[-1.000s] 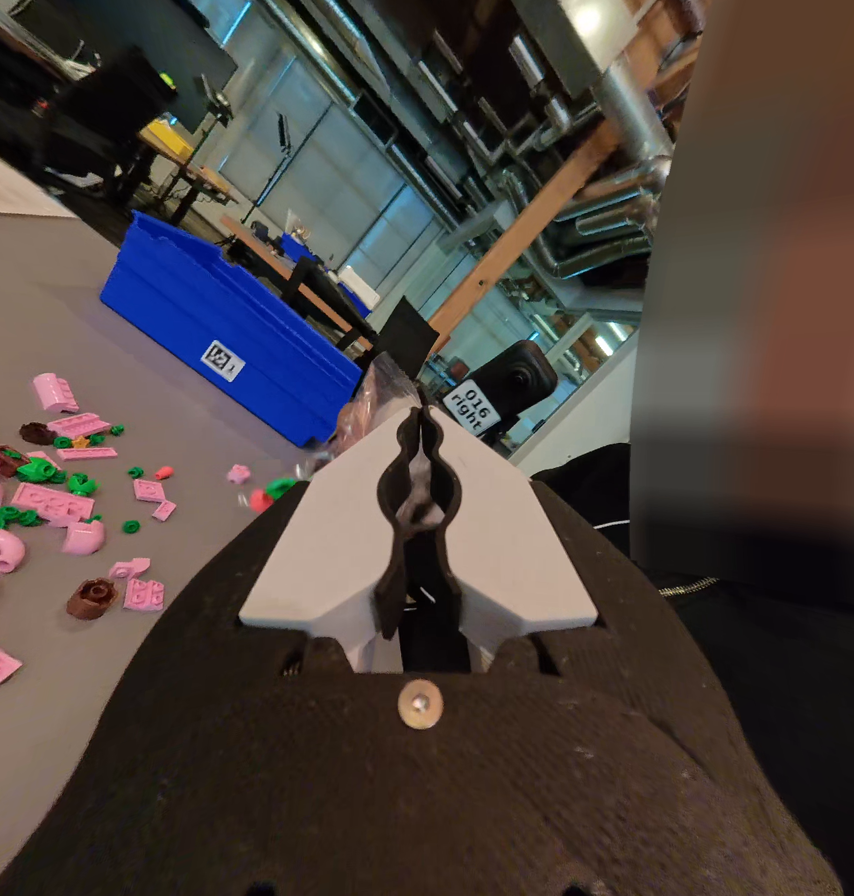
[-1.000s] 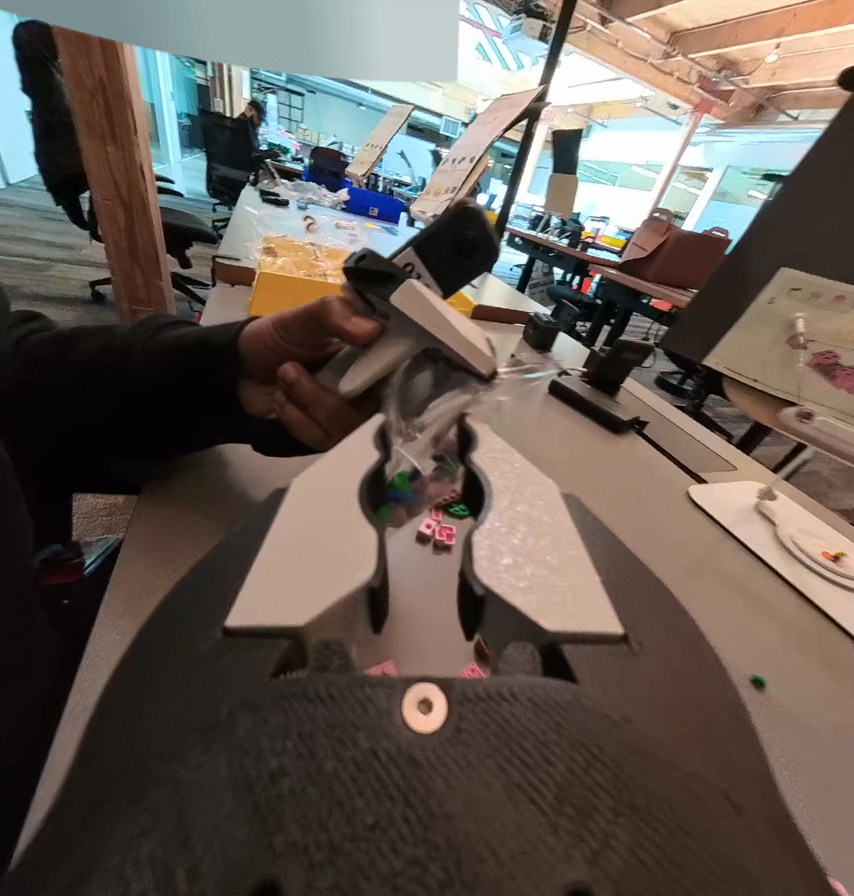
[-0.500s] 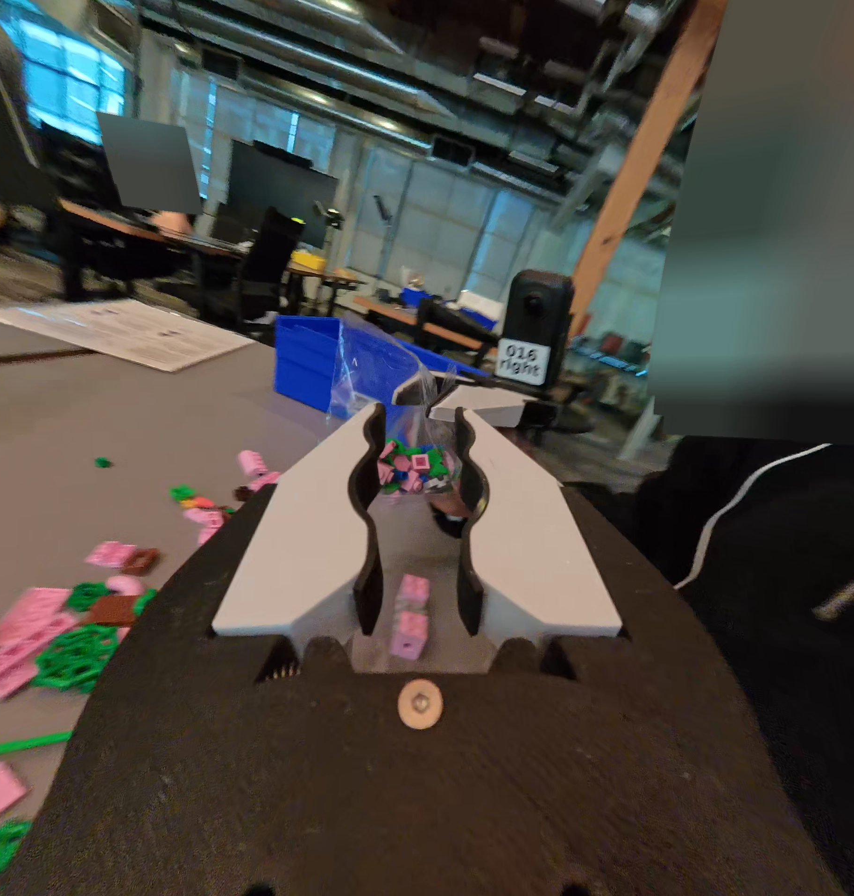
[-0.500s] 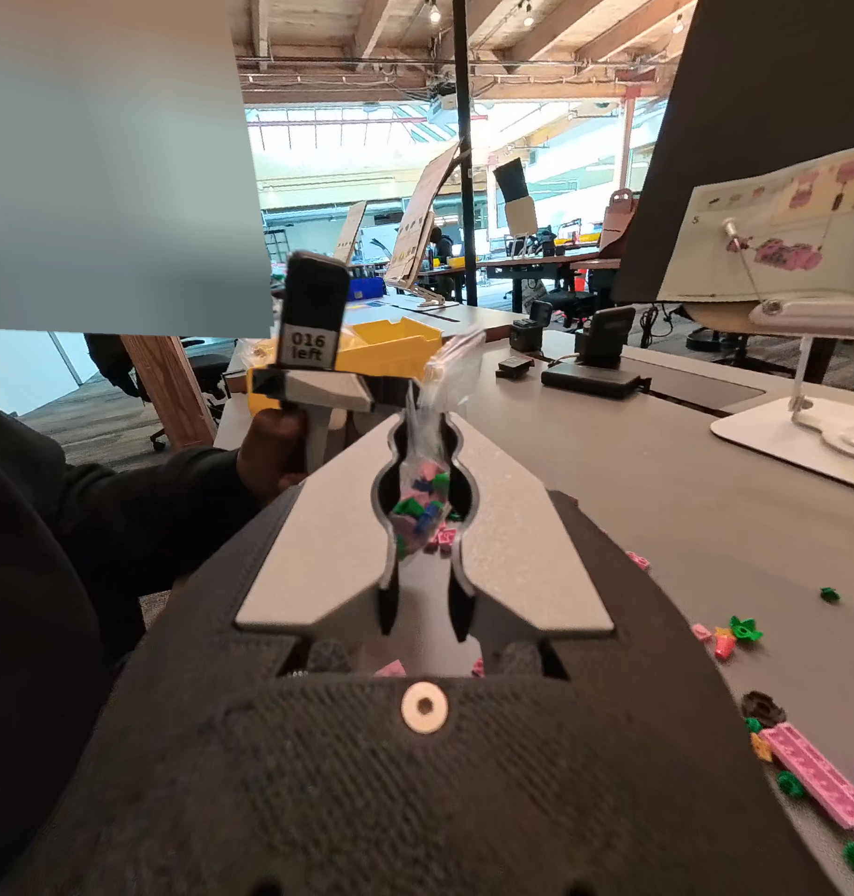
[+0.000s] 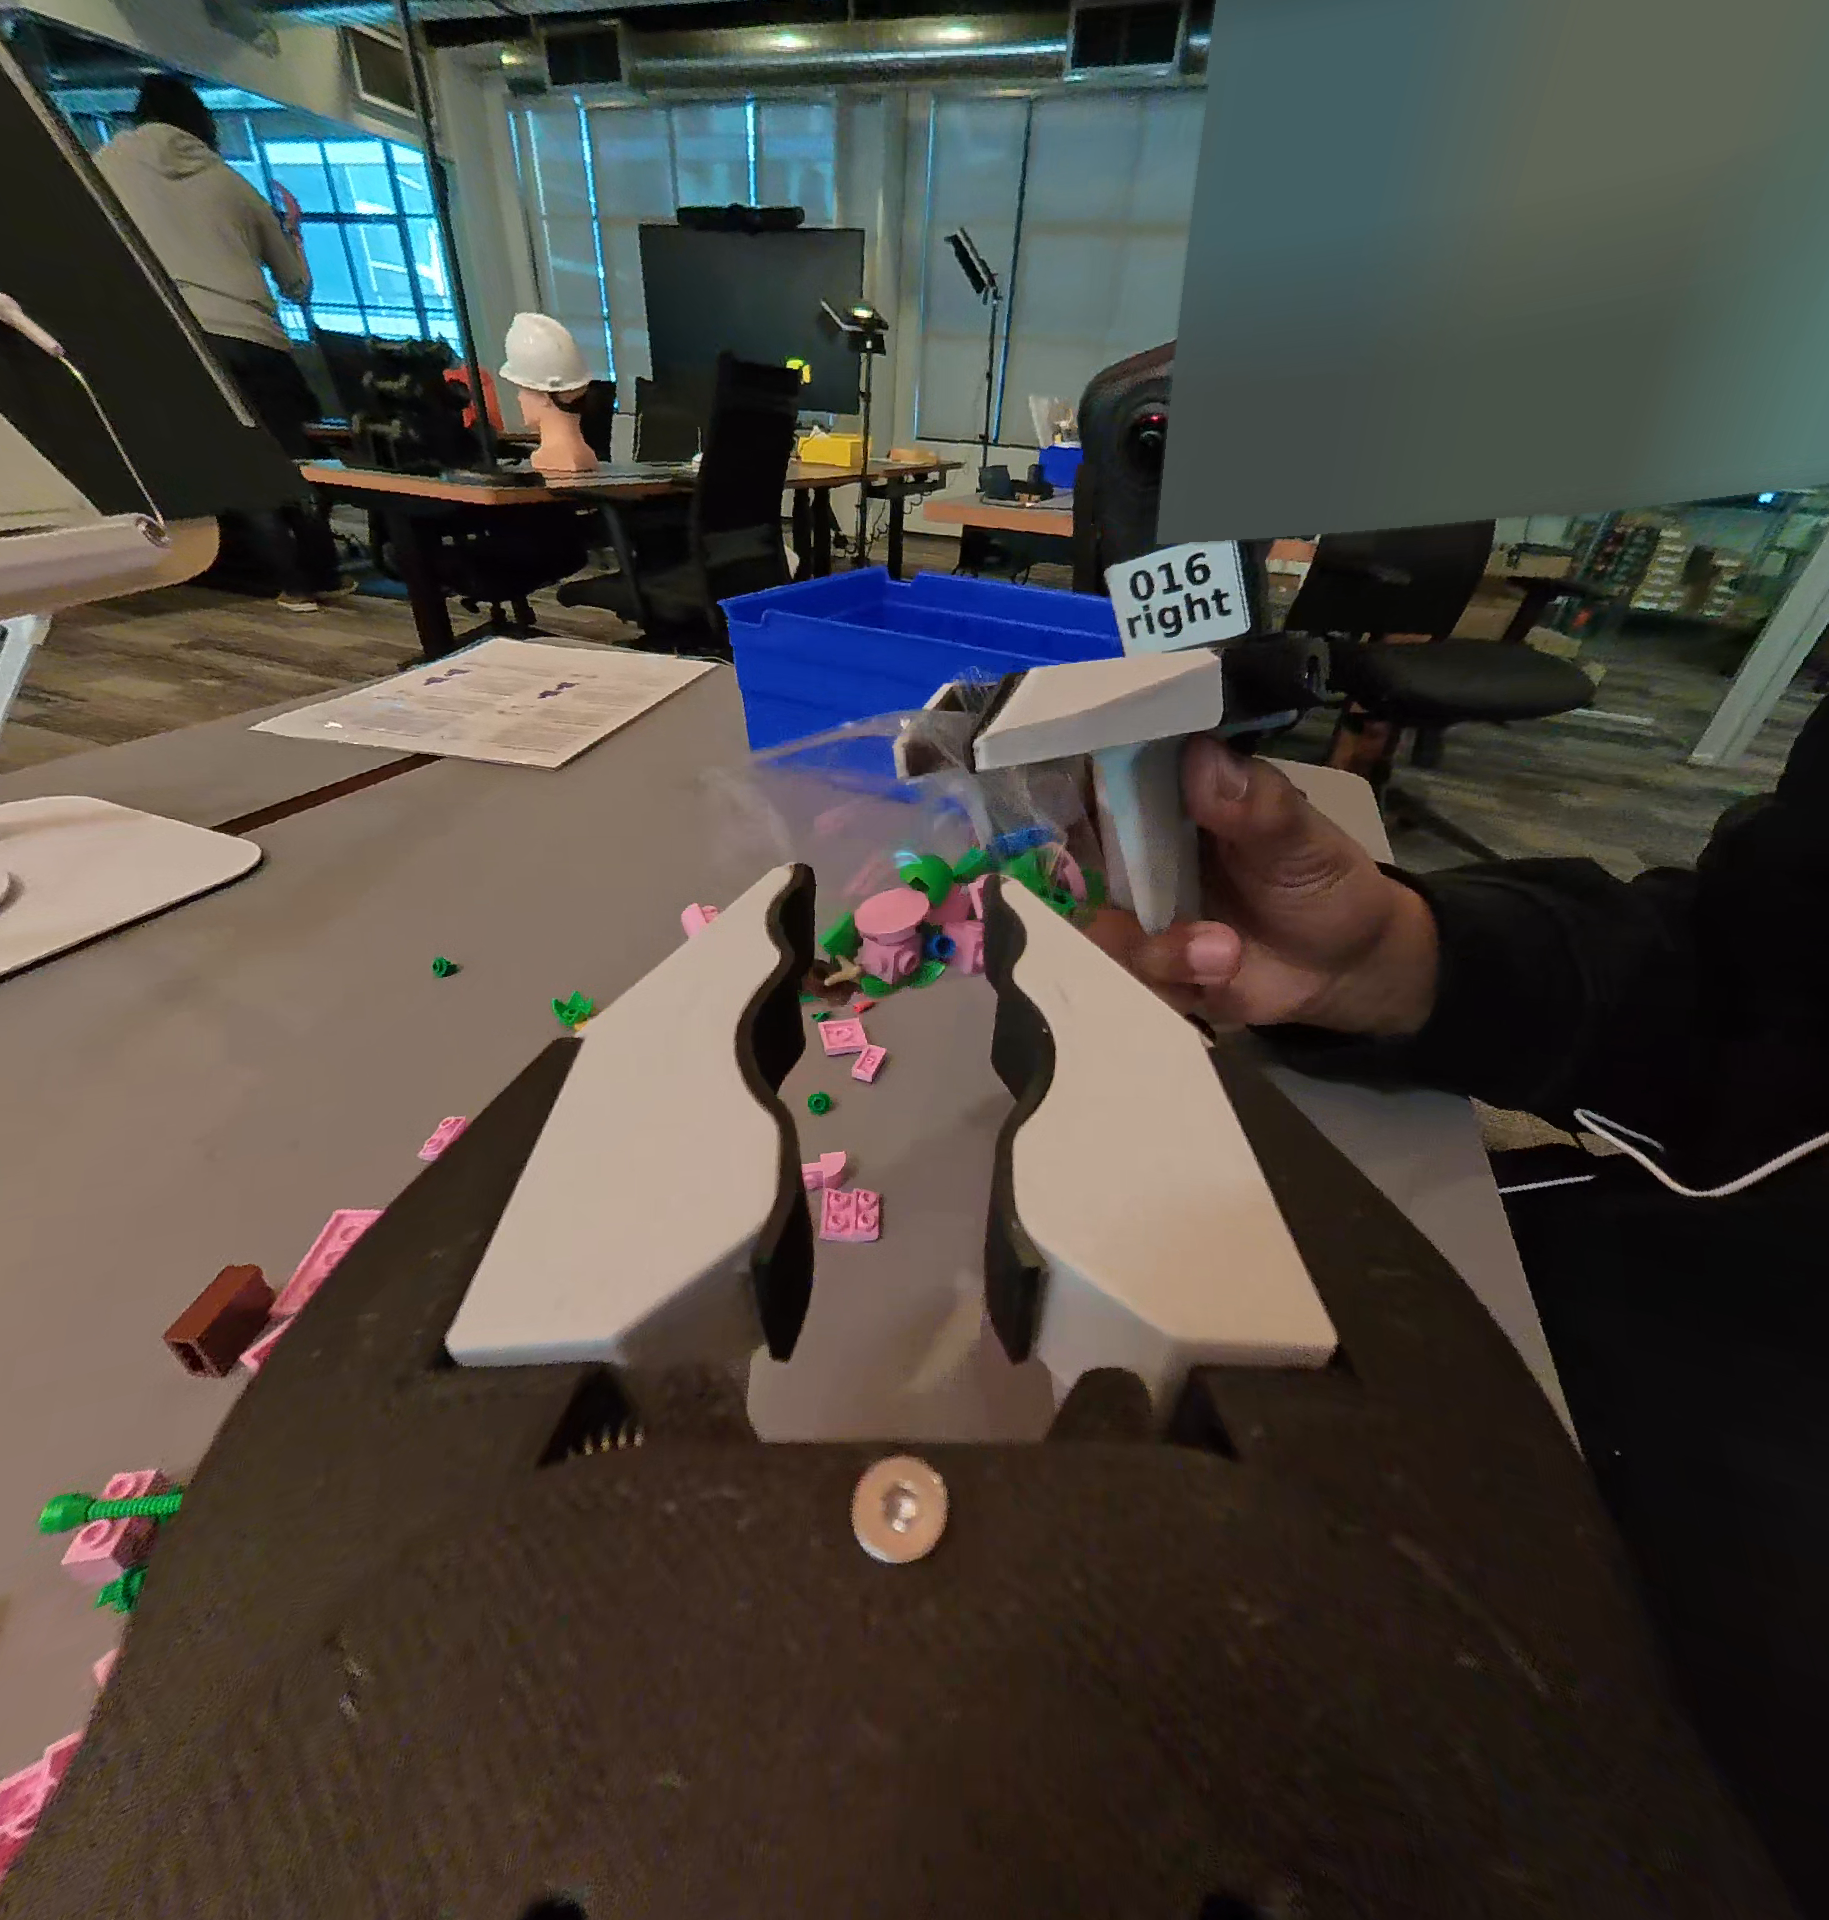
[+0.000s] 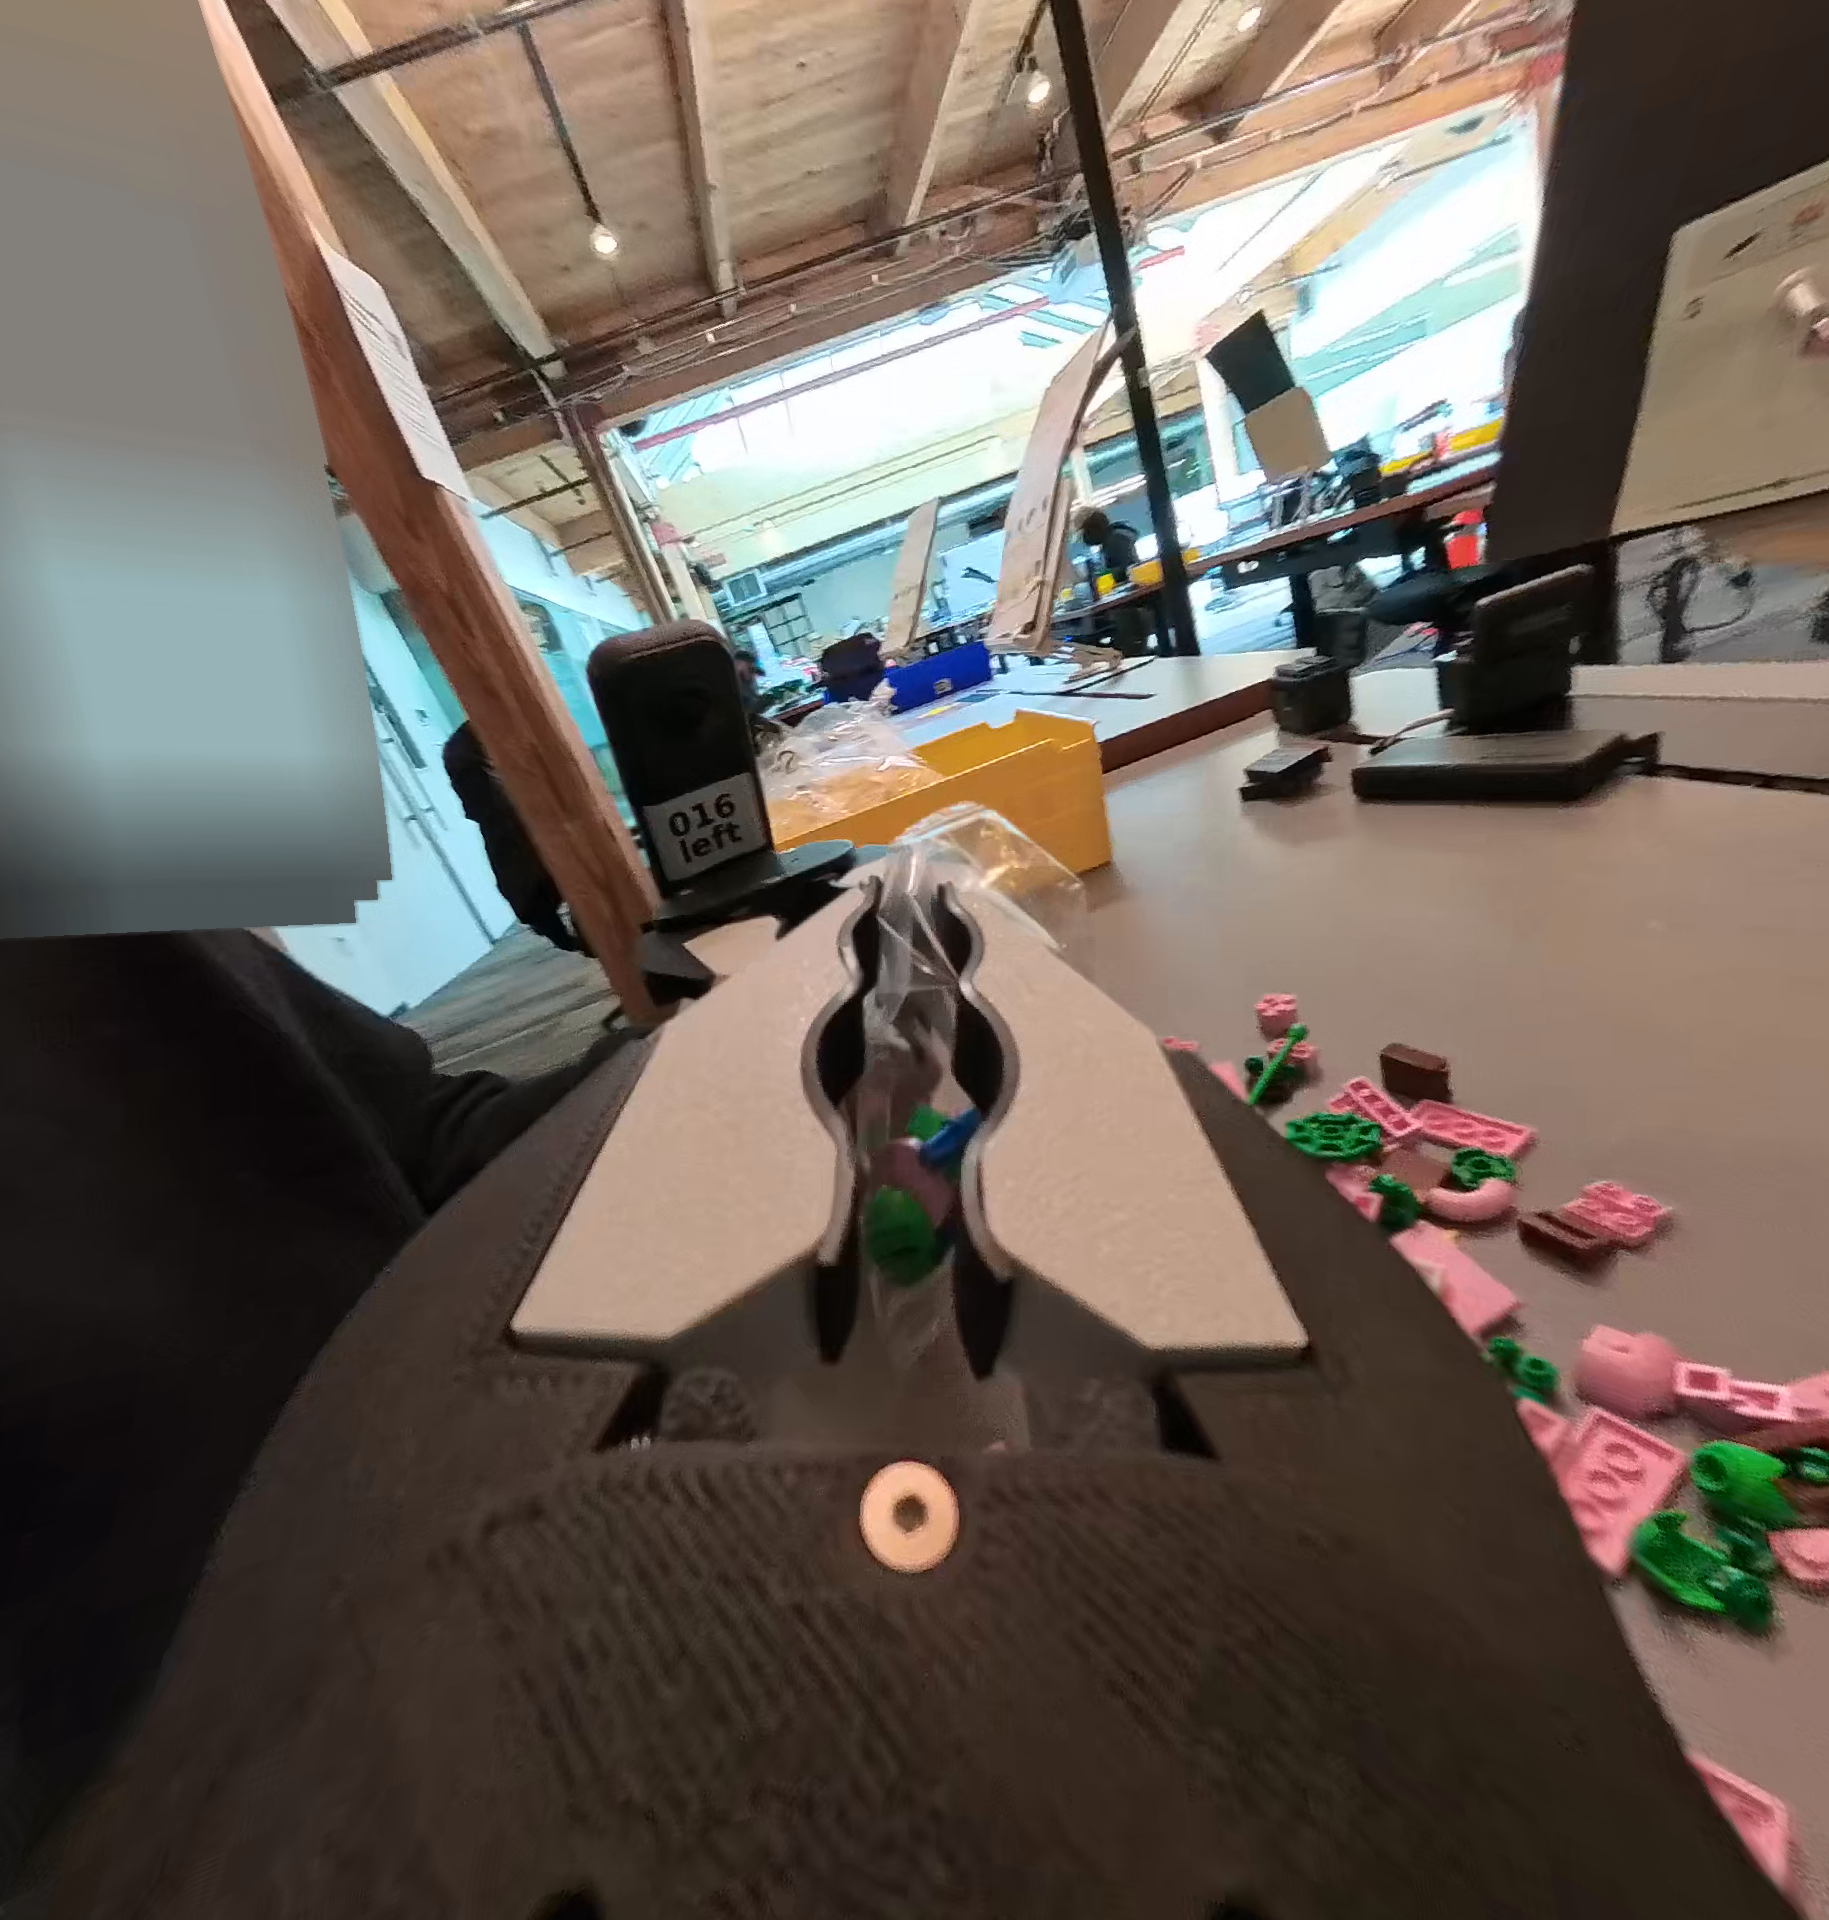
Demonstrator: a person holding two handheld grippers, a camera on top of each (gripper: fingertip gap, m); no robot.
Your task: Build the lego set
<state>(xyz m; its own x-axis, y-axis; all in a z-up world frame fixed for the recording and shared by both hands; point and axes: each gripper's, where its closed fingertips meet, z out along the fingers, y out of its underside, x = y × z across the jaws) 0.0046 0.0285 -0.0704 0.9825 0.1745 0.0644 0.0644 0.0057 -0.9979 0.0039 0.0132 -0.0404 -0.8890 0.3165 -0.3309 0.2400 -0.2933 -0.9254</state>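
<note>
Right wrist view: right tongs [image 6: 908, 971] are pinched tight on a clear bag [image 6: 905, 1195] of bricks. Left tongs [image 5: 902, 904] gape wide, empty, above loose pink pieces [image 5: 850, 1214] on the desk [image 5: 390, 935].

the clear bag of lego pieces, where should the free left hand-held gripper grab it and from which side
Probably the slack empty film of the clear bag, left of where the right hand-held gripper pinches it. The left hand-held gripper is open and faces the bag, so it could come in from its own side, above the pieces bunched at the bottom. Thin film fits shut jaws; the lumpy load would not.
</note>
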